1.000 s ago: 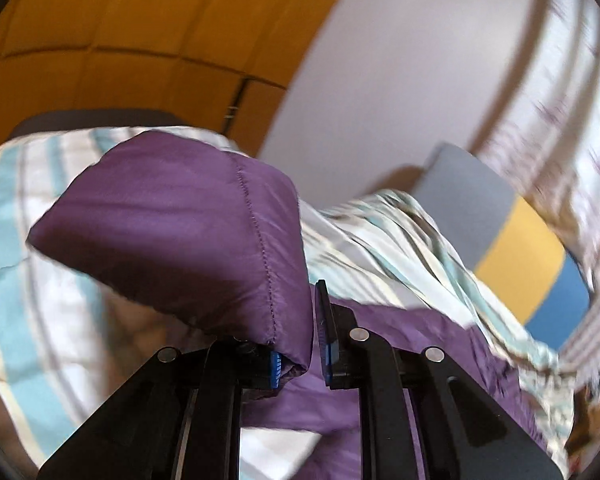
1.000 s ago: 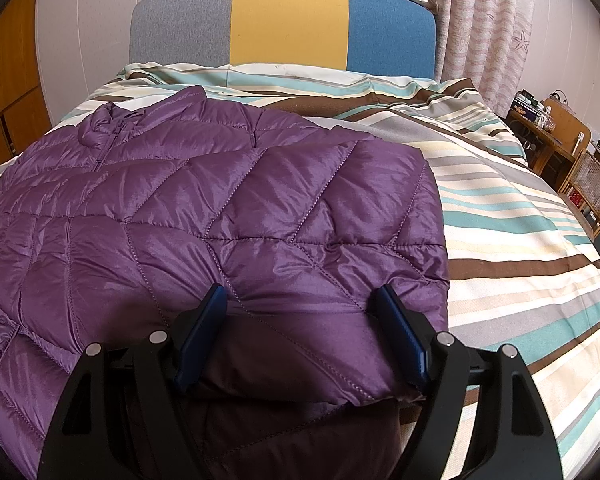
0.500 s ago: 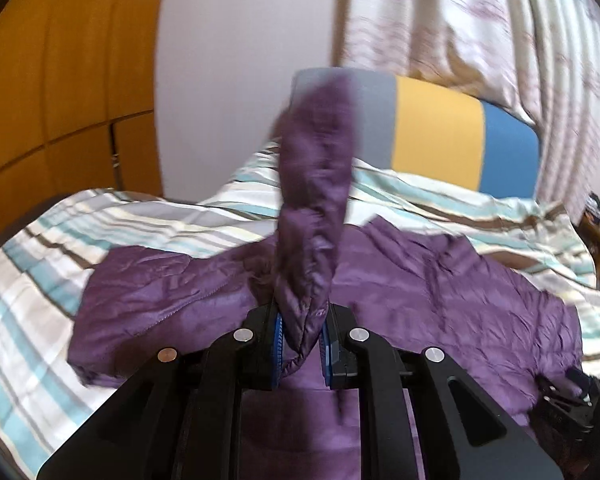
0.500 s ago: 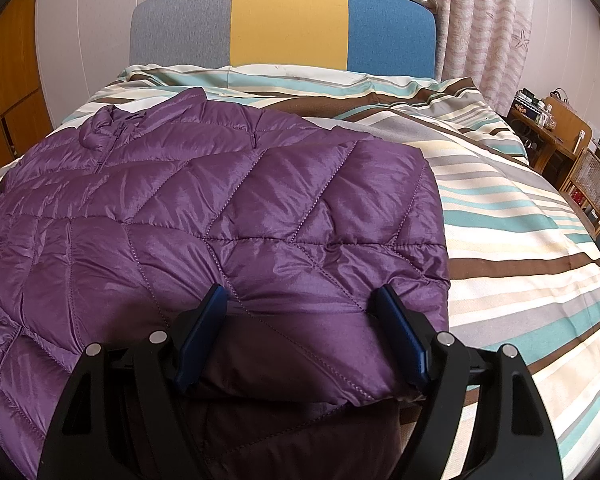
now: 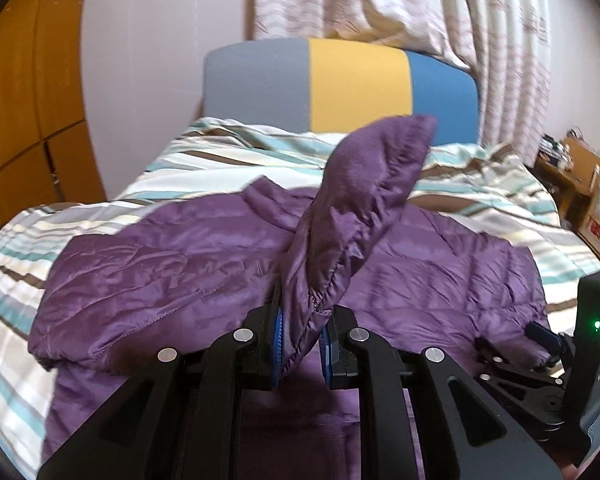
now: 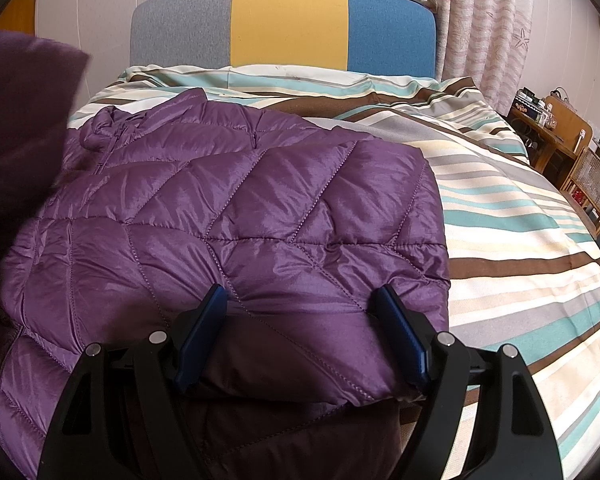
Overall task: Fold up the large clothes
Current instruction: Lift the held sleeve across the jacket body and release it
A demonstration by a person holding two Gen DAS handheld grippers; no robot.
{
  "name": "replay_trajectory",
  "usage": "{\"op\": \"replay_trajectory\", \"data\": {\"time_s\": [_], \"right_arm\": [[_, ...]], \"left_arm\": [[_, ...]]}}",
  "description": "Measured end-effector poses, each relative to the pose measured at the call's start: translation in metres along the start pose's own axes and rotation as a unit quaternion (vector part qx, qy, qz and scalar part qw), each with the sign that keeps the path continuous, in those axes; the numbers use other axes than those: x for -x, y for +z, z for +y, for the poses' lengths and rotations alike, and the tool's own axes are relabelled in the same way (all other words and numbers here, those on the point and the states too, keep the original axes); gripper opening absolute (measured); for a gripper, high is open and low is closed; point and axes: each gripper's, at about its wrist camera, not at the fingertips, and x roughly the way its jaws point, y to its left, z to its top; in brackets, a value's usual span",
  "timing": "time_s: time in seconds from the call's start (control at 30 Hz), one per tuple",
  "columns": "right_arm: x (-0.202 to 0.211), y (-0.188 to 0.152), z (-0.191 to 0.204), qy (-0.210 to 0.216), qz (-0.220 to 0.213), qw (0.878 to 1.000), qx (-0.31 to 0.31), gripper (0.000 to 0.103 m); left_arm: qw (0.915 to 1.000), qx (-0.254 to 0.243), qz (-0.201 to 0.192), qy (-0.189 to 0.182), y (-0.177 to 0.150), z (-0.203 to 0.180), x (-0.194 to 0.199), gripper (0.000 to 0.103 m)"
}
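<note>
A grey, yellow and blue headboard point(image 6: 284, 24) stands before pale curtains point(image 6: 496, 20), wooden shelves point(image 6: 560, 140) at the right.

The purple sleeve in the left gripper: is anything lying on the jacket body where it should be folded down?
Nothing visible does. The sleeve is pinched in the left gripper, and the jacket body below it is bare.

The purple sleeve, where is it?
In the left wrist view, the sleeve stands up mid-frame, pinched in the left claw above the purple jacket.

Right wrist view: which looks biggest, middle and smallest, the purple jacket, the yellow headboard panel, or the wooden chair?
1. purple jacket, which lies nearest the camera, so it looks extra big.
2. yellow headboard panel.
3. wooden chair, far off at the edge.
</note>
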Motion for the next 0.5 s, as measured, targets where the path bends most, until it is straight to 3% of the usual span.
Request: {"op": "replay_trajectory", "data": {"time_s": [0.5], "right_arm": [[0.000,0.000,0.001,0.004,0.000,1.000,-0.003,0.077]], "left_arm": [[0.9980,-0.020,0.048,-0.037,-0.019,-0.019,-0.029,0.015]]}}
